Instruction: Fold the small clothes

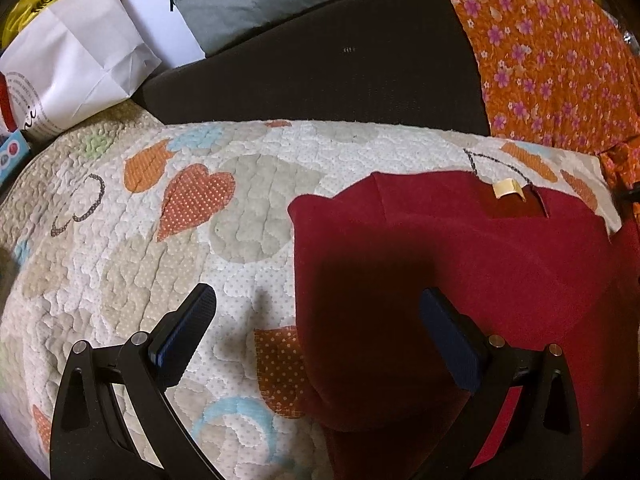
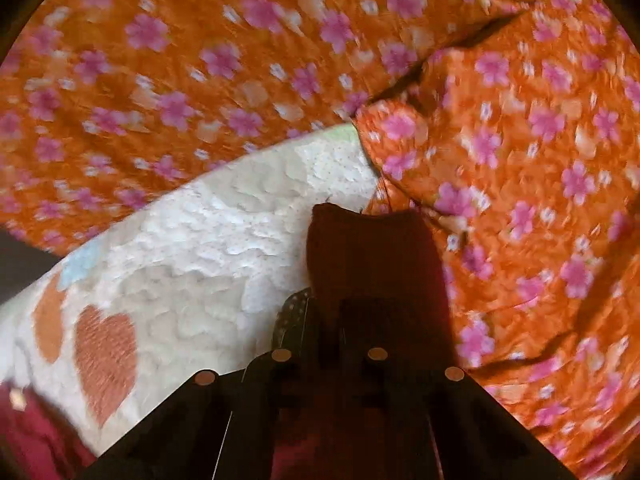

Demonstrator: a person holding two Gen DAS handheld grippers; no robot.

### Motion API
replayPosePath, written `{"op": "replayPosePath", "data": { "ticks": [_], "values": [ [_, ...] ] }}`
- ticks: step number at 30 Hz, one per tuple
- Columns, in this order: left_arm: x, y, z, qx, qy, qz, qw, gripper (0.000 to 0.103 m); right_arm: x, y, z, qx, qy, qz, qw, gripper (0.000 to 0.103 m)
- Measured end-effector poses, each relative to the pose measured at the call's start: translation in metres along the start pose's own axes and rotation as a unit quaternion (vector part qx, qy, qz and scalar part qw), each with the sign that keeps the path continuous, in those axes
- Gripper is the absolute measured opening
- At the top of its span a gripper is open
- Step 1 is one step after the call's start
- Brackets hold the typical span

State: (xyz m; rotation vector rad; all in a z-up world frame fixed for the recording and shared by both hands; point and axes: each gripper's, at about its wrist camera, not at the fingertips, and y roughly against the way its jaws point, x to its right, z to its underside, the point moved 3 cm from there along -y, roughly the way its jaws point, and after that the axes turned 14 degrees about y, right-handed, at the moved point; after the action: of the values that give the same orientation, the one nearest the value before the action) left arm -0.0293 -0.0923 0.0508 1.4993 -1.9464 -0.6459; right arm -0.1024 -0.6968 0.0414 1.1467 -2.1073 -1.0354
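A dark red garment (image 1: 460, 248) lies spread on the heart-patterned quilt (image 1: 160, 240), with a cream label (image 1: 507, 190) at its far edge. My left gripper (image 1: 316, 296) hovers open over the garment's left edge, one finger above the quilt and the other above the red cloth, with nothing between the pads. In the blurred right wrist view, my right gripper (image 2: 360, 308) is shut on a dark red flap of the garment (image 2: 368, 248), which stands up and hides the fingertips. Behind it lies orange flowered fabric (image 2: 520, 160).
A dark brown cushion (image 1: 320, 68) borders the quilt's far side, with a grey pillow (image 1: 260, 0) behind it. A white paper bag (image 1: 76, 64) stands at the far left. Orange flowered fabric (image 1: 552, 60) covers the far right.
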Motion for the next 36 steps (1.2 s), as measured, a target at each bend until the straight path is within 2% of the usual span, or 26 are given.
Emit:
{"op": "replayPosePath", "data": {
  "ticks": [3, 6, 9, 13, 15, 17, 20, 23, 26, 27, 28, 30, 34, 36],
  "values": [
    [-0.001, 0.006, -0.004, 0.007, 0.007, 0.007, 0.9999, 0.102, -0.007, 0.050, -0.005, 0.046, 0.025, -0.038, 0.998, 0.007],
    [-0.005, 0.013, -0.009, 0.013, 0.025, 0.018, 0.9994, 0.102, -0.033, 0.116, -0.013, 0.114, 0.053, -0.094, 0.988, 0.007],
    [-0.014, 0.019, -0.015, 0.016, 0.051, 0.032, 0.9981, 0.102, -0.094, 0.181, -0.019, 0.172, 0.114, -0.155, 0.966, 0.007],
    [-0.031, 0.023, -0.022, 0.013, 0.099, 0.057, 0.9933, 0.102, -0.187, 0.223, -0.011, 0.205, 0.189, -0.241, 0.930, 0.007],
    [-0.040, 0.023, -0.024, 0.005, 0.130, 0.071, 0.9890, 0.102, -0.245, 0.228, 0.007, 0.200, 0.225, -0.290, 0.908, 0.007],
    [-0.047, 0.020, -0.025, -0.004, 0.151, 0.078, 0.9854, 0.102, -0.293, 0.217, 0.029, 0.178, 0.257, -0.320, 0.895, 0.007],
    [-0.051, 0.017, -0.025, -0.014, 0.170, 0.089, 0.9814, 0.102, -0.359, 0.179, 0.072, 0.123, 0.289, -0.350, 0.883, 0.007],
    [-0.048, 0.016, -0.024, -0.022, 0.171, 0.099, 0.9801, 0.102, -0.405, 0.146, 0.119, 0.084, 0.341, -0.348, 0.869, 0.007],
    [-0.040, 0.016, -0.024, -0.029, 0.162, 0.116, 0.9795, 0.102, -0.404, 0.128, 0.127, 0.049, 0.335, -0.354, 0.872, 0.009],
    [-0.036, 0.017, -0.023, -0.030, 0.158, 0.124, 0.9793, 0.102, -0.394, 0.132, 0.126, 0.055, 0.323, -0.362, 0.873, 0.017],
    [-0.032, 0.017, -0.023, -0.032, 0.154, 0.129, 0.9791, 0.102, -0.384, 0.138, 0.125, 0.062, 0.312, -0.368, 0.874, 0.030],
    [-0.023, 0.018, -0.023, -0.038, 0.144, 0.144, 0.9783, 0.102, -0.351, 0.155, 0.122, 0.085, 0.291, -0.365, 0.880, 0.039],
    [-0.002, 0.022, -0.026, -0.031, 0.121, 0.148, 0.9811, 0.102, -0.292, 0.177, 0.115, 0.107, 0.251, -0.333, 0.903, 0.039],
    [0.011, 0.014, -0.024, -0.042, 0.107, 0.139, 0.9835, 0.102, -0.261, 0.176, 0.115, 0.108, 0.221, -0.302, 0.921, 0.039]
  ]
}}
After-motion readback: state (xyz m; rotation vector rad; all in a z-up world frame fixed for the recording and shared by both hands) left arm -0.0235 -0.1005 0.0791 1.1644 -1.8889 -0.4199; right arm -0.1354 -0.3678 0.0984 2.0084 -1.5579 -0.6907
